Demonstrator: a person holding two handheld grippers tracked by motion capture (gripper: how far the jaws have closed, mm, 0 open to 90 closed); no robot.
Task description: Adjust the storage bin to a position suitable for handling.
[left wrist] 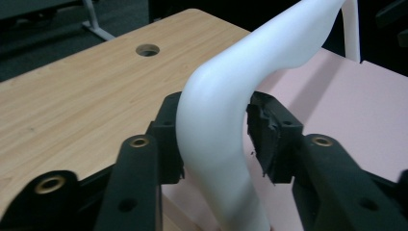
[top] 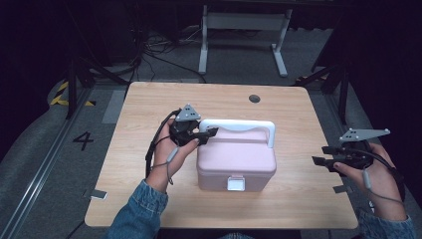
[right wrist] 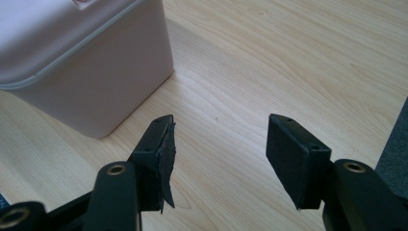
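Observation:
A pink lidded box [top: 236, 159] stands mid-table, a white latch [top: 236, 183] on its front and a white handle [top: 239, 124] raised over the lid. My left gripper [top: 209, 134] is at the handle's left corner. In the left gripper view the jaws of my left gripper [left wrist: 211, 115] press both sides of the handle [left wrist: 221, 96] above the pink lid [left wrist: 346, 106]. My right gripper [top: 319, 155] hovers near the table's right edge, apart from the box. In the right gripper view, my right gripper [right wrist: 219, 139] is open over bare wood, the box [right wrist: 82, 62] ahead to its left.
The wooden table [top: 149, 99] has a round cable hole [top: 254, 98] at the back. A white desk frame [top: 244, 22] stands on the floor behind. Dark stands flank the table, and a painted "4" [top: 83, 140] marks the floor at left.

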